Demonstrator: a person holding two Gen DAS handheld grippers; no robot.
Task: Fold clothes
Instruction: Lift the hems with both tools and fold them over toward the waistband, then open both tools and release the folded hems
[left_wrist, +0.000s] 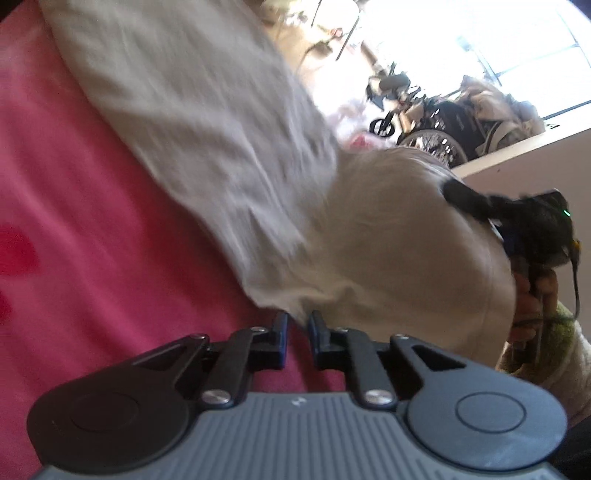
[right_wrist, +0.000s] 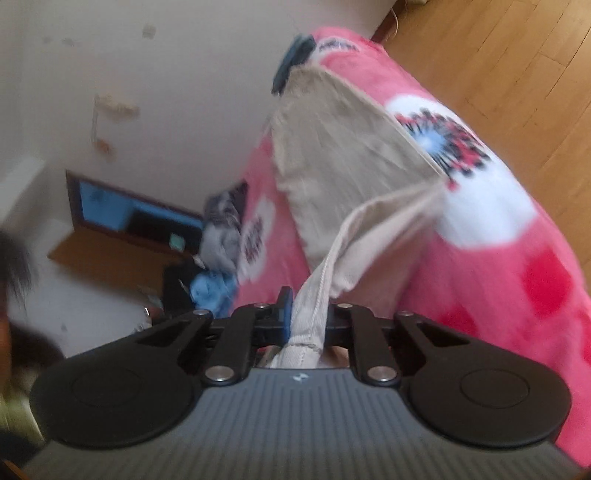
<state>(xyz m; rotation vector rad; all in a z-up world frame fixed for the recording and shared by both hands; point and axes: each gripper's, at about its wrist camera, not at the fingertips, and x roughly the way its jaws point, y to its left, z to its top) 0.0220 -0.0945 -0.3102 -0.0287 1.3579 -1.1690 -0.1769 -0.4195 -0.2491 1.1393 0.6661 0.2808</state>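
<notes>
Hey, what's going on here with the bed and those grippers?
A person is folding a beige garment on a pink flowered blanket, with a handheld gripper in each hand. The right gripper is shut on a hemmed edge of the cloth, pulling it up off the bed. The left gripper sits at the garment's near edge with its jaws nearly together; whether it grips fabric is unclear.

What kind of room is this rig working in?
Probably a bedroom at home: a bed under a pink flowered blanket, wooden plank floor, and a wheelchair by a bright window.
</notes>
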